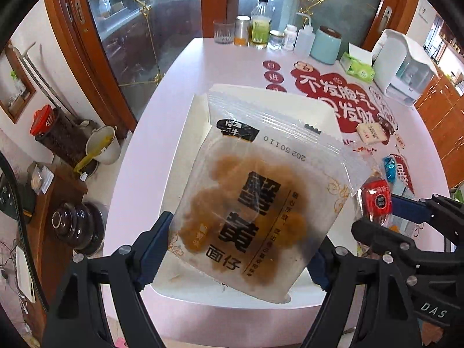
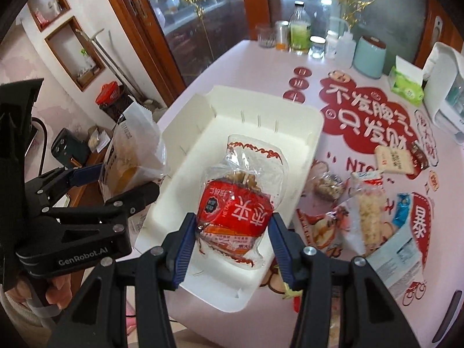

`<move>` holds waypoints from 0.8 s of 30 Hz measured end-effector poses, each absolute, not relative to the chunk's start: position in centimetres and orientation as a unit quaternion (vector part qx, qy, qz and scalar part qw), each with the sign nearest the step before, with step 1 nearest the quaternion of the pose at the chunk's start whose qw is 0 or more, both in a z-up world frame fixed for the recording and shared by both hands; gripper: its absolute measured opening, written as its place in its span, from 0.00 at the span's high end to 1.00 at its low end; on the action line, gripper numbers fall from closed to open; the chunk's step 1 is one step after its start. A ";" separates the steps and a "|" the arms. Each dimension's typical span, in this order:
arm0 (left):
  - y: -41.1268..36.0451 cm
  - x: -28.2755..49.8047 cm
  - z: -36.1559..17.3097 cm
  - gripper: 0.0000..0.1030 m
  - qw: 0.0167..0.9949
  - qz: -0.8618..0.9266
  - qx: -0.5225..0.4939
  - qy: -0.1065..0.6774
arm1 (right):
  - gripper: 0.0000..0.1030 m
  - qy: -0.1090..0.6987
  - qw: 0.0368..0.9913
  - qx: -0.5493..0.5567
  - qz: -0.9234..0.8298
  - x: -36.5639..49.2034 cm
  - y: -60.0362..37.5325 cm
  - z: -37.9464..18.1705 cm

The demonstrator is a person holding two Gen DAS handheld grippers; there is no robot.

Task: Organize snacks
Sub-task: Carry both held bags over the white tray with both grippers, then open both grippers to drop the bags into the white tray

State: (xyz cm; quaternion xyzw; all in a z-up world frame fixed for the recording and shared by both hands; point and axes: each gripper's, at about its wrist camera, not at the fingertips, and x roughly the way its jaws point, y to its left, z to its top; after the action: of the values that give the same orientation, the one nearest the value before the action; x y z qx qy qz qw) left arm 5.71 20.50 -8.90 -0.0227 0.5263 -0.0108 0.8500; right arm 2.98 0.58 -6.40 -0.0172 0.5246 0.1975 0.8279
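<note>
Two tools are in view, each clamped on a snack packet above a white plastic tray (image 2: pixel 293 133) that sits on the pink table (image 1: pixel 185 66). The left tool (image 1: pixel 240 249) pinches a frosted, translucent noodle-snack packet (image 1: pixel 255 203) between its blue ribbed pads; the flat packet has serrated end seals, bold black characters and brownish lumps showing dimly through the film. This packet hides most of the tray in the left wrist view, leaving only the rim and a slotted wall visible. The right tool (image 2: pixel 230 237) grips a crinkled clear packet with a red label (image 2: pixel 235 211), held over the tray's bare floor; its contents read only as a tan, knobbly mass. The tray's inner walls carry thin divider slots. To the right of the tray, loose snacks (image 2: pixel 368 211) lie on the table's red printed decal, overlapping one another so their edges are hard to separate; a rectangular cream wafer packet (image 2: pixel 394 158) lies apart from them. At the table's far edge stands a row of bottles and jars (image 1: pixel 261 26), small and distorted by the lens. A person's fingers (image 2: pixel 58 287) show under the left tool's handle.
</note>
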 end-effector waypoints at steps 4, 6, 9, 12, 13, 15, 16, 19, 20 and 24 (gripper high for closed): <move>20.7 6.3 -9.8 0.21 0.846 -0.006 -0.015 0.534 | 0.50 0.535 0.822 -0.020 0.194 3.4 1.5 -7.5; 20.9 6.5 -10.4 0.21 0.842 -0.005 -0.015 0.539 | 0.50 0.539 0.820 -0.022 0.193 3.7 1.7 -7.9; 21.3 6.8 -11.1 0.20 0.838 -0.004 -0.015 0.545 | 0.50 0.547 0.815 -0.031 0.188 4.0 2.2 -8.6; 21.4 7.0 -12.0 0.20 0.832 -0.004 -0.016 0.554 | 0.50 0.556 0.810 -0.035 0.184 4.3 2.5 -9.4; 21.5 7.1 -12.1 0.19 0.831 -0.005 -0.016 0.556 | 0.50 0.559 0.808 -0.033 0.183 4.4 2.6 -9.6; 21.4 7.3 -12.6 0.18 0.827 -0.006 -0.018 0.562 | 0.50 0.564 0.805 -0.030 0.181 4.5 2.6 -9.9; 21.5 7.2 -12.7 0.18 0.826 -0.007 -0.018 0.563 | 0.50 0.565 0.805 -0.029 0.179 4.6 2.6 -10.0; 21.4 7.4 -13.1 0.18 0.823 -0.010 -0.020 0.567 | 0.50 0.570 0.802 -0.026 0.177 4.7 2.6 -10.3; 21.4 7.4 -13.1 0.17 0.823 -0.009 -0.021 0.567 | 0.49 0.572 0.801 -0.026 0.177 4.8 2.6 -10.4; 21.6 7.5 -13.1 0.11 0.823 -0.004 -0.021 0.567 | 0.47 0.581 0.792 -0.011 0.186 4.9 2.4 -10.9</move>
State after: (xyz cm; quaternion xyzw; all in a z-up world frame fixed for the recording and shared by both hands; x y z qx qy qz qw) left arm 7.48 21.64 -13.08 -0.0209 0.5670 -0.0045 0.8235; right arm 4.94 2.41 -10.92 -0.0105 0.5814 0.1861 0.7920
